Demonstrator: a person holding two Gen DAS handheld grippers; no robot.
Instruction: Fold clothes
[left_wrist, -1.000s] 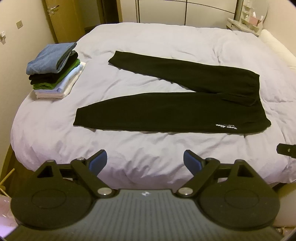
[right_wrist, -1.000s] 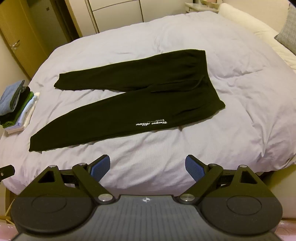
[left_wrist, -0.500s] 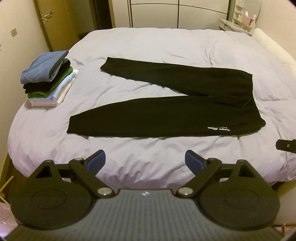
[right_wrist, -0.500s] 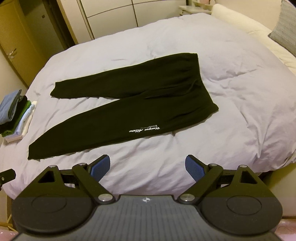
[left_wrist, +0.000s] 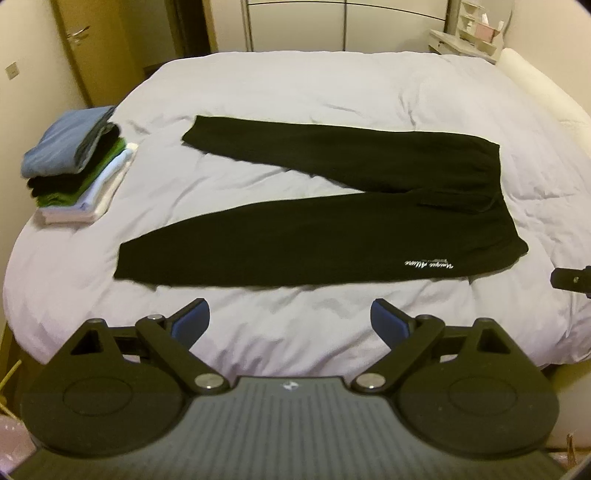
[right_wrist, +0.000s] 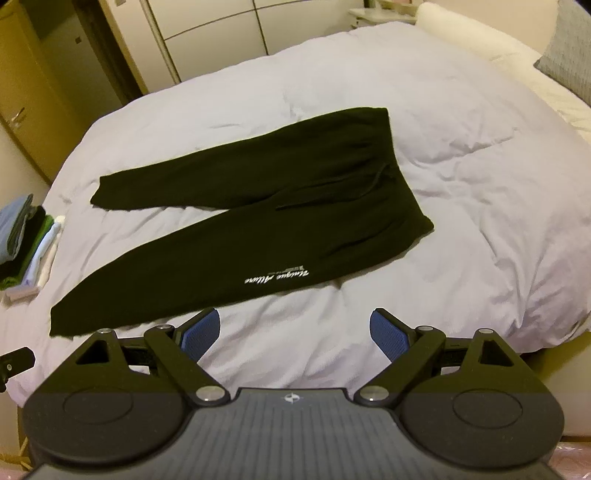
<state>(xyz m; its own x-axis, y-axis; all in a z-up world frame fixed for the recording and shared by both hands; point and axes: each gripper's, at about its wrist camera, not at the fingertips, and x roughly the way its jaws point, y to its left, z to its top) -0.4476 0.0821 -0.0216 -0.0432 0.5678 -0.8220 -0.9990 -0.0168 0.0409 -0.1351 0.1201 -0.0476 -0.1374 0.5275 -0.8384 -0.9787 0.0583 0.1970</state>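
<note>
Left wrist view: a pair of black trousers is seen spread flat on the pale lilac duvet of a bed, its two legs splayed apart toward the bed's left edge and its waistband lying toward the right edge. White script lettering is printed on the nearer leg, close to the waistband. At the left edge of the bed a stack of folded clothes is placed, blue on top, then black, green and white beneath; it is kept well apart from the trousers. The left gripper is held above the near edge of the bed with its jaws spread wide and nothing between the blue pads. A small dark part of the right gripper is visible at the frame's right side.

From the right wrist view, the same trousers are seen lying unfolded across the middle of the duvet. The right gripper is likewise held wide, empty, over the near edge, clear of the fabric. The folded stack is seen at the far left.
</note>
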